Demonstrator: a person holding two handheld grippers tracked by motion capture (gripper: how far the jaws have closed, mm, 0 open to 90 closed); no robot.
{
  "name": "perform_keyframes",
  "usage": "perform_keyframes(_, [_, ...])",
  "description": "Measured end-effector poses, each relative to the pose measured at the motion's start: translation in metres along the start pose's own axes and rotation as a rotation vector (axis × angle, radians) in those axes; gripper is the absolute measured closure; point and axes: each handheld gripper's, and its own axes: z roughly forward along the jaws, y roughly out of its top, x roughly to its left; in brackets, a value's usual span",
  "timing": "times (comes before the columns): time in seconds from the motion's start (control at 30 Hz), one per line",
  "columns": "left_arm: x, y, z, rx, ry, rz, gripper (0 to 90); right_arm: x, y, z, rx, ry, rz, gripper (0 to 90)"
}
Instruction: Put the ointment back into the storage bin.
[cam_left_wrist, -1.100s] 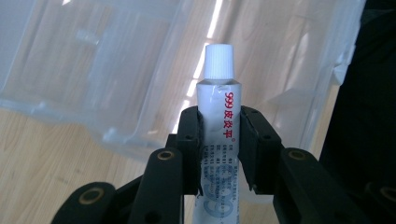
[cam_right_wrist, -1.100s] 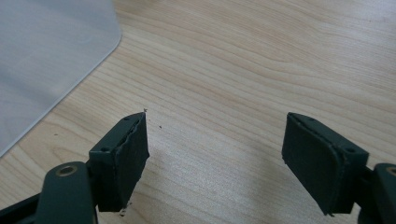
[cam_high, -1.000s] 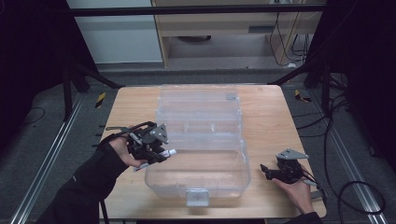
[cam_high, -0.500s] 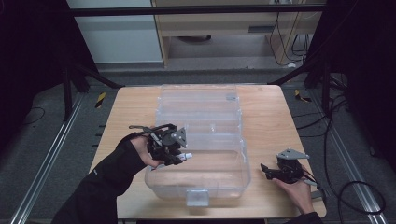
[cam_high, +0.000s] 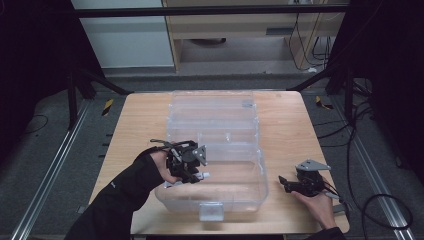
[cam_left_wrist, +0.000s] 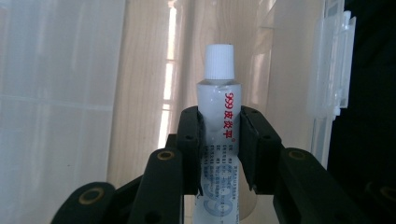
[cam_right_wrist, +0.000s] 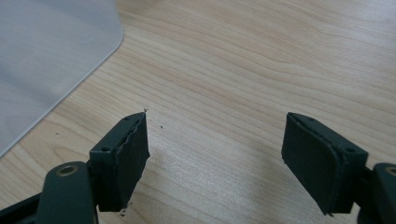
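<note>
The left gripper (cam_high: 192, 172) has moved right from the worktop's (cam_high: 135, 125) left side and now hangs over the near compartment of the clear box (cam_high: 250, 192), its fingers closed on the white tube (cam_left_wrist: 219, 107). The tube seems ready for release inside. The right gripper (cam_high: 292, 186) rests open and empty, right of the box.

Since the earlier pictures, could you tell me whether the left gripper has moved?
Yes. The left gripper, shut on the tube, has moved right from the table's left side to over the clear box's near compartment.
</note>
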Motion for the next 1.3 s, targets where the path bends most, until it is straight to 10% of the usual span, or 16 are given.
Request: perform_keyframes(1.3, [-0.003, -0.019, 0.064, 0.117, -0.11, -0.031, 70.5, 0.002, -0.001, 0.004, 0.027, 0.008, -0.018, 22.8])
